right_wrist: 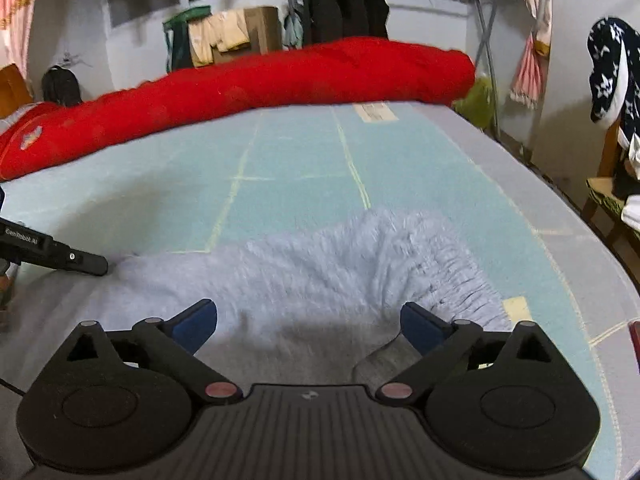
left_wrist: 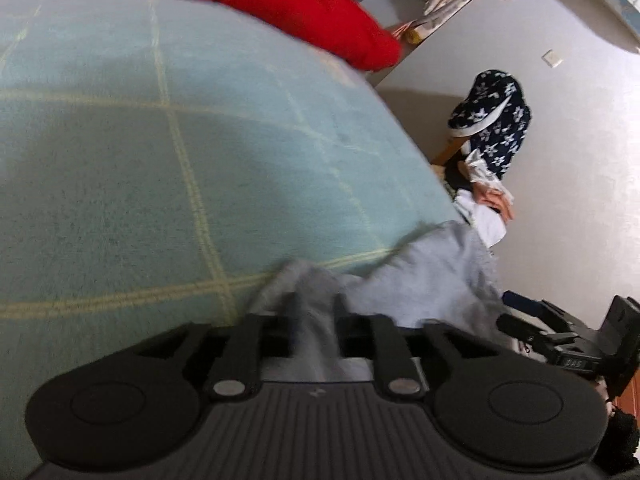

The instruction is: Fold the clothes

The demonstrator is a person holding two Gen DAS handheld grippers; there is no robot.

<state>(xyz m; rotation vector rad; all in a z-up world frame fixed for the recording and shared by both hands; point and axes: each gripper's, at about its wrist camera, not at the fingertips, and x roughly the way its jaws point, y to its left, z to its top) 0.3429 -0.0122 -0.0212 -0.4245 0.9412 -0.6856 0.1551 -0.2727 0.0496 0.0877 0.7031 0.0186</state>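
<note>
Bed (right_wrist: 360, 160) with pale blue checked cover. Grey garment (right_wrist: 320, 264) lies crumpled crosswise, directly ahead of right claw (right_wrist: 308, 320), jaws wide and empty; left claw (left_wrist: 316, 312), partly parted, straddles a fold at its left end.

Dim indoor light, motion blur throughout, strong fisheye bending at edges
</note>
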